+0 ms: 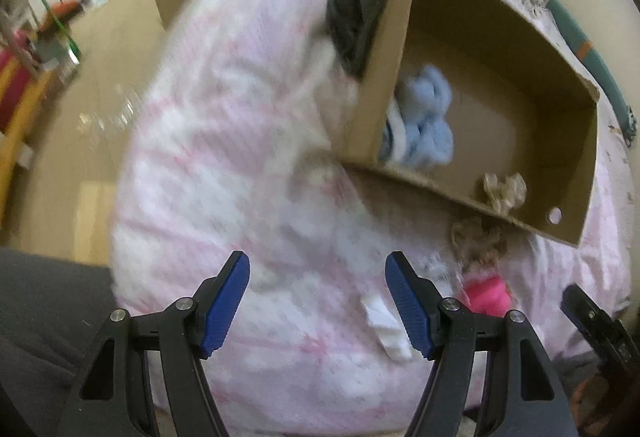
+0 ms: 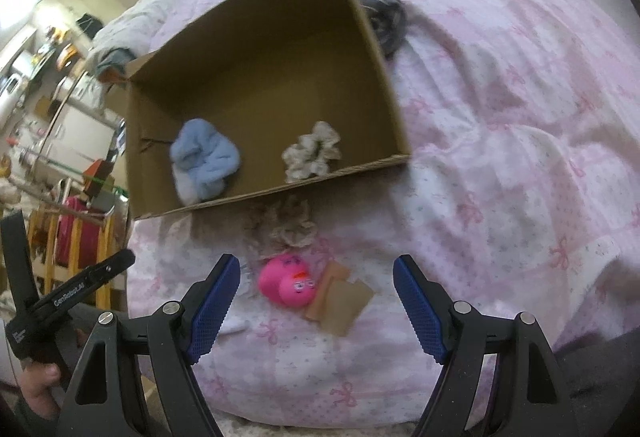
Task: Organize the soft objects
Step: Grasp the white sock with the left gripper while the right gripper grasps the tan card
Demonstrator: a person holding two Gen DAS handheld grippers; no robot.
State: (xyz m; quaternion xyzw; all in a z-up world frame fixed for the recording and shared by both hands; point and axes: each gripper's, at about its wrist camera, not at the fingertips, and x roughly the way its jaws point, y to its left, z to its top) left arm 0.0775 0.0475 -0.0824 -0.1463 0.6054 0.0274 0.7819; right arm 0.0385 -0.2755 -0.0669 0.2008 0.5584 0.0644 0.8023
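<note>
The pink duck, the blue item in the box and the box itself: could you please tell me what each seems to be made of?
Pink duck: probably rubber or soft plastic; its skin looks smooth, slightly glossy and moulded, with printed eyes.
Blue item: a fluffy, fleece-like fabric, matte and bunched in soft folds; what it is stays unclear.
Box: plain brown cardboard, matte, with raw cut edges at the rim.

Both wrist views look down, near bed; share cardboard box [image 1: 496,49] [image 2: 256,49], pink quilt [image 1: 240,157] [image 2: 500,97].

Cardboard box [image 2: 256,77] is open-topped, its middle floor unblocked; blue plush [image 2: 204,161] and beige scrunchie [image 2: 312,153] are lodged along the near wall.
</note>
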